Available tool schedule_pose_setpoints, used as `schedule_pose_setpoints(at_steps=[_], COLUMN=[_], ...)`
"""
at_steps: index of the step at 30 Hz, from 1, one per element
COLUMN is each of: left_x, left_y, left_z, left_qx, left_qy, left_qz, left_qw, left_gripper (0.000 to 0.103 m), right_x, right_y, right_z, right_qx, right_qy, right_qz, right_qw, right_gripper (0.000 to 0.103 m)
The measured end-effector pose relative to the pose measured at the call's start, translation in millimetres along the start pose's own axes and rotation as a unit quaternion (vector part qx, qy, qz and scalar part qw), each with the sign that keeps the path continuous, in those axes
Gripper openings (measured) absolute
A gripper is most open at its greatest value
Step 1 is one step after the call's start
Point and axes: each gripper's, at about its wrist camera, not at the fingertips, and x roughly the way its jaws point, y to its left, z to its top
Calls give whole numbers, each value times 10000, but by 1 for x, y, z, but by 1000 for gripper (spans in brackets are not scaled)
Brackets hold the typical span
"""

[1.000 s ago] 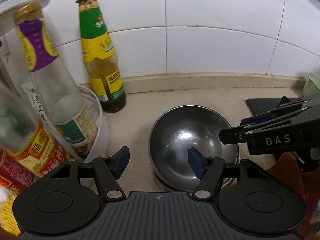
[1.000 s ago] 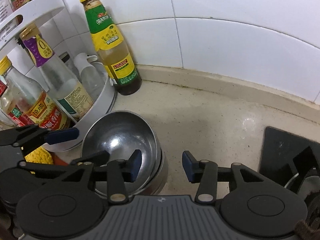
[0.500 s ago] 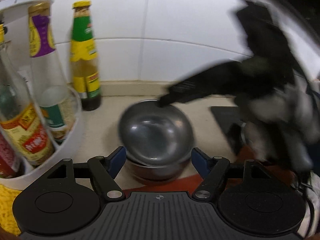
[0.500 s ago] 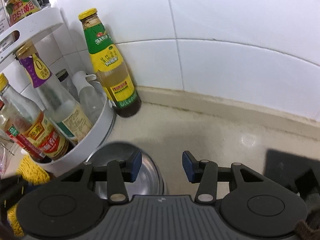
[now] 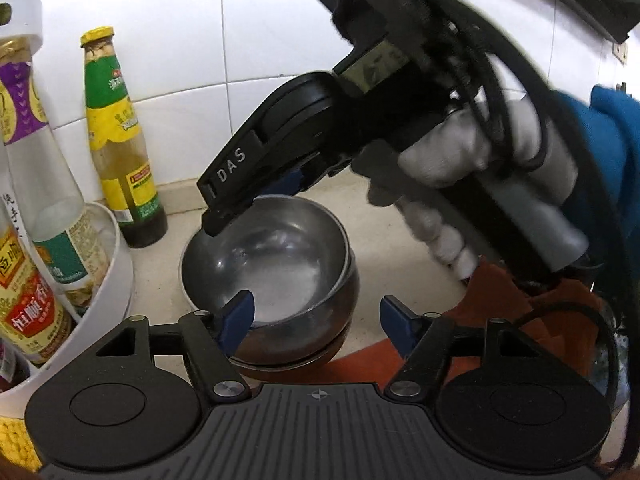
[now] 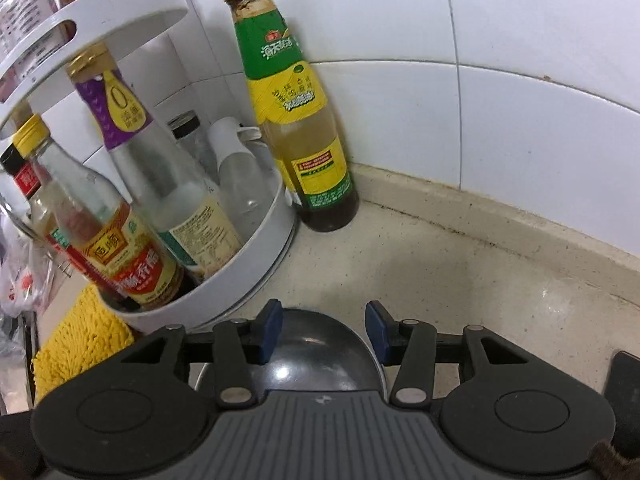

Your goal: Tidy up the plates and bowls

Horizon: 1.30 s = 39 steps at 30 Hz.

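Note:
A stack of steel bowls (image 5: 272,276) sits on the beige counter; the top bowl is nested and slightly tilted. My left gripper (image 5: 316,316) is open and empty, its jaws at the near side of the stack. My right gripper (image 6: 324,330) is open and empty, above the bowls' far rim (image 6: 320,352). In the left wrist view the right gripper (image 5: 244,196) hangs over the far edge of the bowls, held by a white-gloved hand (image 5: 452,152).
A white rotating rack (image 6: 224,276) of sauce bottles stands left of the bowls. A green-labelled bottle (image 6: 296,120) stands by the tiled wall. A yellow cloth (image 6: 80,344) lies at the left. A black stove edge (image 6: 624,376) is at the right.
The right gripper has risen and moved over the bowls' far rim. The left gripper has pulled back and up, and the stack now sits between and beyond its jaws.

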Motion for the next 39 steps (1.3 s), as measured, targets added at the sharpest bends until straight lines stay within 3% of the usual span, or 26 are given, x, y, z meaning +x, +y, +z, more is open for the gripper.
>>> schedule_pose_setpoints(at_steps=[7, 11, 13, 16, 20, 27, 34, 39], left_x=[-14, -26, -27, -21, -16, -4, -26, -29], left_y=[14, 13, 5, -8, -14, -13, 12, 29], left_z=[2, -2, -4, -9, -13, -18, -12, -17], left_qx=[-304, -349, -189, 155, 377, 512, 195, 171], left_qy=[-156, -296, -287, -279, -272, -147, -452, -264], left_qz=[76, -86, -227, -225, -53, 60, 344, 438], left_qw=[9994, 9989, 9991, 9992, 9989, 9986, 9982, 9985], left_gripper=[78, 80, 80, 80, 84, 80, 89, 91], right_x=[-8, -22, -18, 0, 0, 0, -13, -23], right_y=[-4, -4, 0, 9, 11, 8, -6, -11], right_z=[-9, 1, 7, 8, 3, -12, -7, -7], right_qx=[28, 23, -22, -200, -242, -209, 222, 335], right_qy=[342, -68, -181, 3, 128, 472, 274, 224], right_qz=[-46, -106, -112, -52, 43, 74, 103, 105], right_qw=[9994, 9999, 9998, 9998, 9996, 9986, 9993, 9991], right_gripper=[44, 44, 44, 44, 49, 48, 48, 48])
